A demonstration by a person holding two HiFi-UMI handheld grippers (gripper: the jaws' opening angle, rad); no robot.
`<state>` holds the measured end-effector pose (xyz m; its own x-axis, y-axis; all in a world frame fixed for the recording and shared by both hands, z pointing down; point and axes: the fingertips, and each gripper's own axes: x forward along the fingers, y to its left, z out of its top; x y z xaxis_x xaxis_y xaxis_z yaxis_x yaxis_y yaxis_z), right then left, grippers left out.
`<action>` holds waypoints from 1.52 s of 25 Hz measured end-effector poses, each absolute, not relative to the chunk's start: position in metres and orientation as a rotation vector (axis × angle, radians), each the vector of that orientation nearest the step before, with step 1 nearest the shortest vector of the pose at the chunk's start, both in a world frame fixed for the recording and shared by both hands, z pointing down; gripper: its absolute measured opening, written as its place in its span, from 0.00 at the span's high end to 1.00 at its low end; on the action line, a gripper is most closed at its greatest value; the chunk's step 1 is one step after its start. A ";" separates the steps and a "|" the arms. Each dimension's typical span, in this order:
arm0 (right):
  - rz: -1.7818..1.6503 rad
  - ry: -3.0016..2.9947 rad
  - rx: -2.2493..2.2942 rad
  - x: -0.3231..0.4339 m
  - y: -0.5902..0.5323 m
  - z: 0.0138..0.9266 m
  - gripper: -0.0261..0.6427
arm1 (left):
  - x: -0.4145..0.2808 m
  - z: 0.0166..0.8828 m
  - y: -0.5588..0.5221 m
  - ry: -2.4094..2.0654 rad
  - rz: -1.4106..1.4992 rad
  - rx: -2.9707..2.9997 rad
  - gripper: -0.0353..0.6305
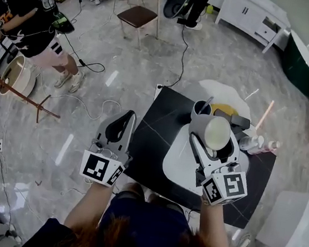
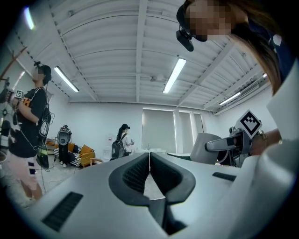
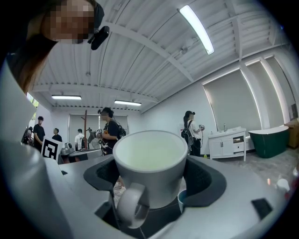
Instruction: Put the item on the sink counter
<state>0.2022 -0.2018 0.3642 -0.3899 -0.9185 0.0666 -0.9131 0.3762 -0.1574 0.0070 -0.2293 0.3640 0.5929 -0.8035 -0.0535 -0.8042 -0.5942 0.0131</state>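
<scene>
Between right gripper (image 1: 215, 141) jaws: mug (image 3: 150, 161) clamped | left gripper (image 2: 149, 161) closed, empty | likely carrying step | next: lower onto bench (image 1: 153, 142) below, release

Smooth pale ceramic mug (image 3: 149, 170), glossy black counter (image 1: 156, 134), polished marble floor (image 1: 218, 61).

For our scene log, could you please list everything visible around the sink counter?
pale grey ceramic mug: one, grey, clamped in the right gripper
black sink counter: one, black, centre, with a white basin
dark cup: one, counter's far edge
clear bottles: seemingly two, counter's right edge
wooden chair with brown seat: one, far floor
white cabinet: one, far right
bystander in black shirt: one, left
left gripper: white, jaws together, empty
right gripper: white, jaws on the mug
</scene>
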 end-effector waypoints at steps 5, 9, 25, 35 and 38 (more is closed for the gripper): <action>-0.281 2.582 -1.742 0.189 -0.205 0.370 0.32 | -0.002 0.370 -0.239 1.393 0.085 -2.820 0.91; -0.310 2.565 -1.772 0.176 -0.207 0.378 0.32 | -0.009 0.372 -0.244 1.354 0.070 -2.854 0.91; -0.355 2.599 -1.869 0.103 -0.254 0.434 0.32 | -0.055 0.414 -0.296 1.269 0.029 -2.963 0.91; -0.402 2.659 -1.887 0.086 -0.283 0.483 0.32 | -0.061 0.455 -0.324 1.282 -0.004 -3.011 0.91; -0.413 2.676 -1.889 0.082 -0.291 0.498 0.32 | -0.060 0.465 -0.329 1.275 -0.021 -3.024 0.91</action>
<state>0.0823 -0.2910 0.4979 -0.3364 -0.9018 0.2714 -0.9416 0.3181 -0.1102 -0.0598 -0.3285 0.4647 0.6993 -0.7118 0.0659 -0.7136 -0.6896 0.1238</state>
